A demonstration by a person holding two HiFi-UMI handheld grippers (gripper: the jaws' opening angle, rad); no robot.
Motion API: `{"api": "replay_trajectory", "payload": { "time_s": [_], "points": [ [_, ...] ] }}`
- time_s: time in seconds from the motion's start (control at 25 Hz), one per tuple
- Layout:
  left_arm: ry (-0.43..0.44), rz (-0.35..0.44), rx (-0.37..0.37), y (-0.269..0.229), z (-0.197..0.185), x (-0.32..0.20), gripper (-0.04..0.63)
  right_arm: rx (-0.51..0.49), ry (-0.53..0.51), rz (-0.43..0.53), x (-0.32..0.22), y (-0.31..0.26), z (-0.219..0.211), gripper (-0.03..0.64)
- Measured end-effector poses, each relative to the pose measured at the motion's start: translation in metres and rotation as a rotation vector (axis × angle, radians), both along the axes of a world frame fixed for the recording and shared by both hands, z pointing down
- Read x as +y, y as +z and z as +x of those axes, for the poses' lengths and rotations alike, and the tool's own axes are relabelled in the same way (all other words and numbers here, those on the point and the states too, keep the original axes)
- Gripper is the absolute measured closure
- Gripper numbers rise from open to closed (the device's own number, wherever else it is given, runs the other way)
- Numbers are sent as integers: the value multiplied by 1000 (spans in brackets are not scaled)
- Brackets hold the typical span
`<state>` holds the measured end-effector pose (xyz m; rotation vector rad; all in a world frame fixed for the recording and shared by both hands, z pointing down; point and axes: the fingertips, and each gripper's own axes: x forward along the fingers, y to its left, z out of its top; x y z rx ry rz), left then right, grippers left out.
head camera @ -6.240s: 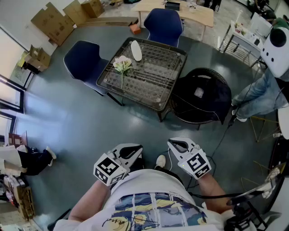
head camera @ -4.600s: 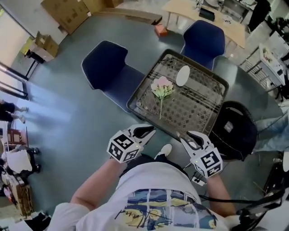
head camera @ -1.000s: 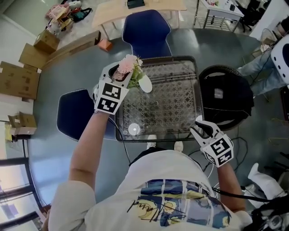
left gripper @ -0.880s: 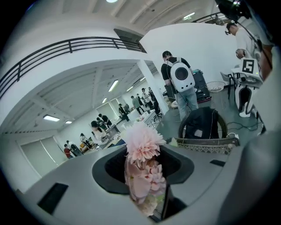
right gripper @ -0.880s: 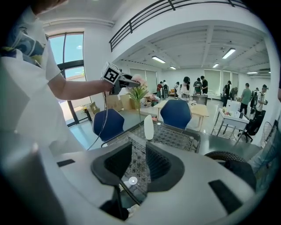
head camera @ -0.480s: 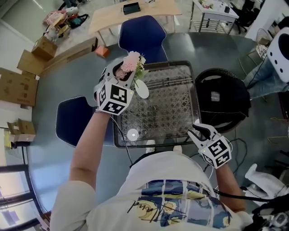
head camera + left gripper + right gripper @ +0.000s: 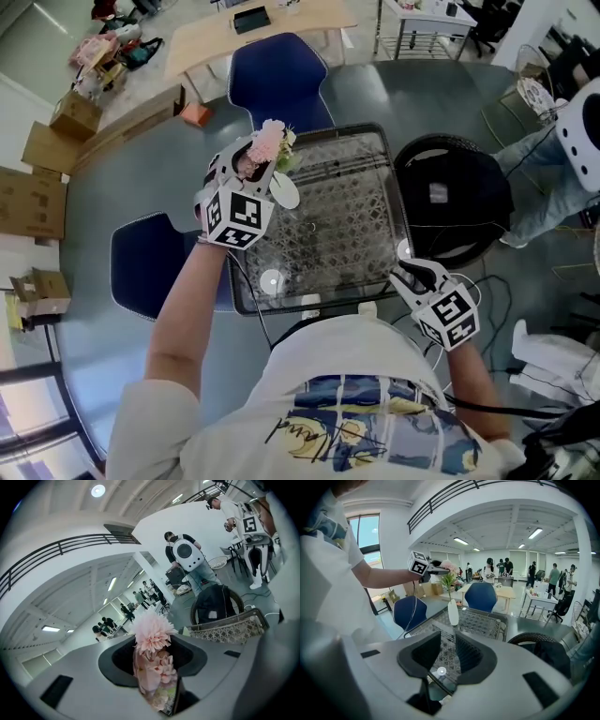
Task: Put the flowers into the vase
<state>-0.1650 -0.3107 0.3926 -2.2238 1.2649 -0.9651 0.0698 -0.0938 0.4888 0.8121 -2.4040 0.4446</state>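
Up above the table's (image 7: 395, 199) far left part, the left gripper (image 7: 251, 157) has its jaws closed narrowly on the flowers (image 7: 268, 141), gripping the bunch just under the heads. In the left gripper view the flowers (image 7: 152, 641) fill the gap between the jaws: one large pale pink bloom with thin fringed petals stands on top, smaller pink blossoms crowd beneath it, and a little yellow-green foliage shows at the bottom. From the right gripper view the bunch (image 7: 448, 575) hangs with green leaves under the pink heads and a thin green stem running straight down to the top of the vase (image 7: 453, 612); whether the stem's end is inside the mouth cannot be told. The vase (image 7: 287, 191) is white, slim and oval, and it stands upright on the woven, glass-topped table, just beside the left gripper. The right gripper (image 7: 413, 273) hovers at the table's near right corner, well apart from the vase, its jaws (image 7: 447, 654) moderately apart with nothing between them.
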Motion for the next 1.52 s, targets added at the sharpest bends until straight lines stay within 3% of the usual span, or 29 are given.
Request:
{"api": "replay_trajectory", "payload": {
  "time_s": [0.72,1.24,1.52],
  "points": [
    [52,-41,-4,85,3,-3,416,29,64,-39,1,16,-9,514],
    [98,-52,-42,126,5,-1,413,45,107,-64,5,22,-13,514],
    [117,-66,-26,132,11,-2,397,47,120,-78,4,21,-12,514]
  ]
}}
